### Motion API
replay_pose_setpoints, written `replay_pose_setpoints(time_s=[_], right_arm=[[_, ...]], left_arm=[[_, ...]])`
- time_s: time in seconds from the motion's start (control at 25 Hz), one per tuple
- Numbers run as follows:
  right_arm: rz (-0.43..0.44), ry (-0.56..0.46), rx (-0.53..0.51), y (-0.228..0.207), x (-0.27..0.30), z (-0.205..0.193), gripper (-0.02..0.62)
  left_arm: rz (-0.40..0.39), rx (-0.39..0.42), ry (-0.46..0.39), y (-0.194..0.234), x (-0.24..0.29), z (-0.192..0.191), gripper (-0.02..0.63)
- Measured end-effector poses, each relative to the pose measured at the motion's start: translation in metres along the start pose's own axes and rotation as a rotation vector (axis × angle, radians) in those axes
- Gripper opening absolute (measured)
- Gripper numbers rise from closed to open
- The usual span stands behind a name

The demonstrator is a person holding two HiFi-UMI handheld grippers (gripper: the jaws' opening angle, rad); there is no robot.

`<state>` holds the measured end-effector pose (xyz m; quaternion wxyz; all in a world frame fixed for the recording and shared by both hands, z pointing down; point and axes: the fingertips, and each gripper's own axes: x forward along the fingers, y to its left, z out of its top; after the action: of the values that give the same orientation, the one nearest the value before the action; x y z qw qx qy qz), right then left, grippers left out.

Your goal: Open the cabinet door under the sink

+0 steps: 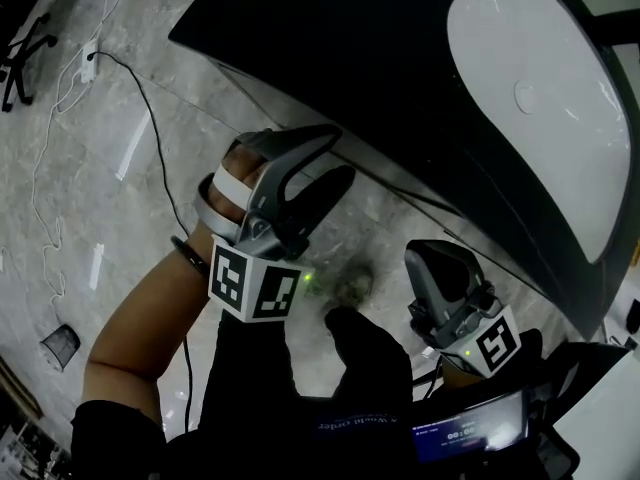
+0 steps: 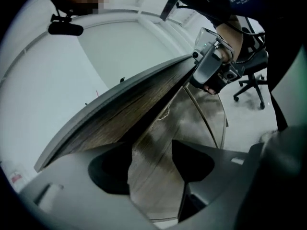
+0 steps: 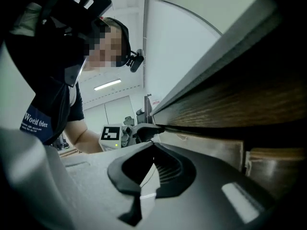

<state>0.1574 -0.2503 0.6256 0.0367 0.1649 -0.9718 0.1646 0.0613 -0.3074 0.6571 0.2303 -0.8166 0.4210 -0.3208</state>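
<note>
Farthest left in the head view, a black cable [image 1: 150, 108] trailed over the grey marble floor [image 1: 120, 198], with an office chair [image 1: 18, 53] at the upper corner. Next to the right, the left gripper [image 1: 340, 156] reached up toward the dark desk [image 1: 330, 38] that carried the white sink [image 1: 540, 98]. The person's hand [image 1: 232, 183] was strapped into its handle, and its marker cube [image 1: 255, 286] faced the camera. In the left gripper view its jaws stood well apart with nothing between them. They pointed at the wood-grain cabinet door [image 2: 153, 171] beneath the grey edge of the desk, close to it, though contact could not be made out. A dark wedge ran between that paler panel and the darker wood band [image 2: 120, 114] above it. Whether the door stood ajar could not be told. Further right and lower in the head view, the right gripper [image 1: 432, 253] also pointed toward the underside of the desk. In the right gripper view its jaws sat together, leaving only a thin slit, and they held nothing. They lay just below the same dark wood band, with the paler cabinet front to their right.
</note>
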Motion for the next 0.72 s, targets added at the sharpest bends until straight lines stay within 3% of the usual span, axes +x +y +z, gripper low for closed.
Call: replay_pose_setpoints(time_s=[0.44,0.72], right_arm=[[-0.173,0.097,0.043,-0.042,-0.056,-0.057,0.002],[-0.170,0.086,0.079,-0.041,-0.058,-0.066,0.002]], left_arm=[[0.001,0.327,0.169,0.012,0.015,-0.025,0.287],[0.029,0.585,0.370,0.003,0.027,-0.037,0.328]])
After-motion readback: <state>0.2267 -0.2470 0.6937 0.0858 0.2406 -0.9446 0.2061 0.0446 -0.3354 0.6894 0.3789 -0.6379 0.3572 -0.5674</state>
